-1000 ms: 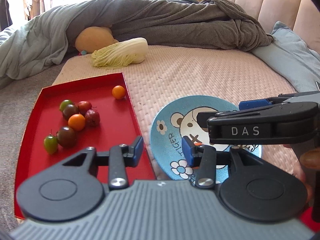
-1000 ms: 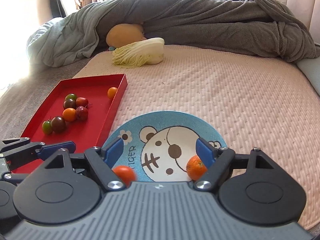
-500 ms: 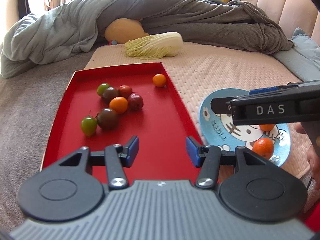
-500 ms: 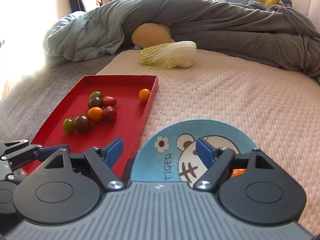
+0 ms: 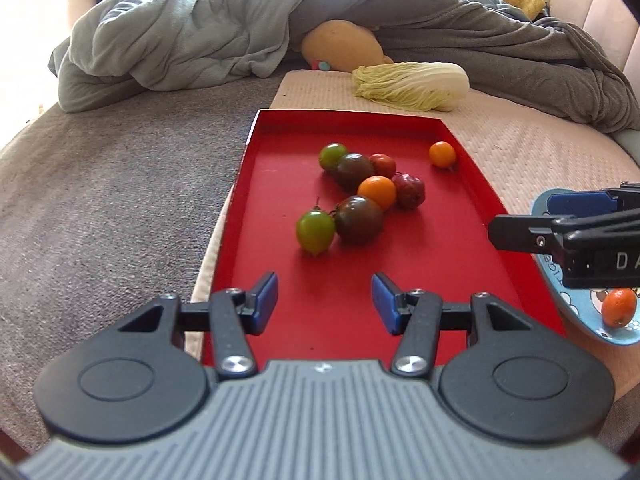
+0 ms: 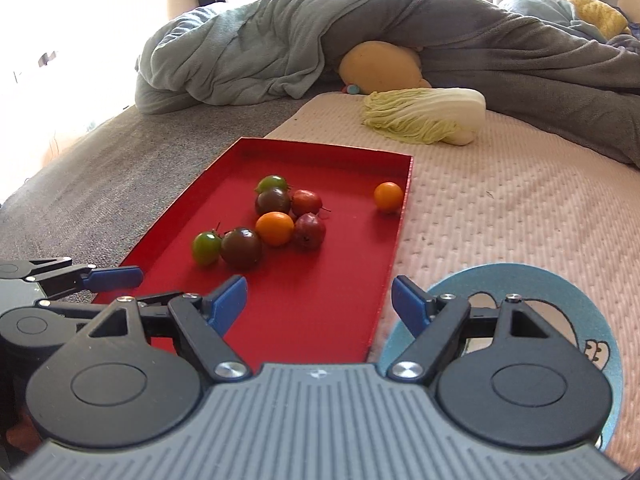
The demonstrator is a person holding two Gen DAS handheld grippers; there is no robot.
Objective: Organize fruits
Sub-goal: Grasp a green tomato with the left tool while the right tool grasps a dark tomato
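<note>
Over the near end of the red tray (image 5: 280, 184) hangs the left tool (image 5: 324, 300), its blue pads spread with only bare tray floor between them; its jaws have just been opening, and nothing is gripped. Toward the tray's far half lies a cluster of small fruits: a green tomato (image 5: 315, 231) touching a dark brown tomato (image 5: 358, 219), an orange fruit (image 5: 377, 192) pressed against a dark red one (image 5: 408, 191), and behind them another green (image 5: 332, 156), another brown (image 5: 354, 170) and a reddish one (image 5: 383, 165) partly hidden by its neighbours. One lone orange fruit (image 5: 442, 154) sits apart by the tray's far right corner, close to the right wall. The right tool (image 6: 318, 304) is spread wide and empty, straddling the tray's right wall, one pad over the red floor and the other over the blue cartoon plate (image 6: 540, 280), which lies just beside the tray on the pink bed cover (image 6: 520, 208). Most of the plate is hidden behind the tool bodies; in the left wrist view only a sliver shows, with one orange fruit (image 5: 619, 307) on it, cut off from above by the right tool's dark arm. Beyond the tray's far edge lie a napa cabbage (image 5: 412, 84), a yellow rounded thing (image 5: 340, 46) half buried under a grey blanket (image 5: 240, 28); what it is cannot be told.
</note>
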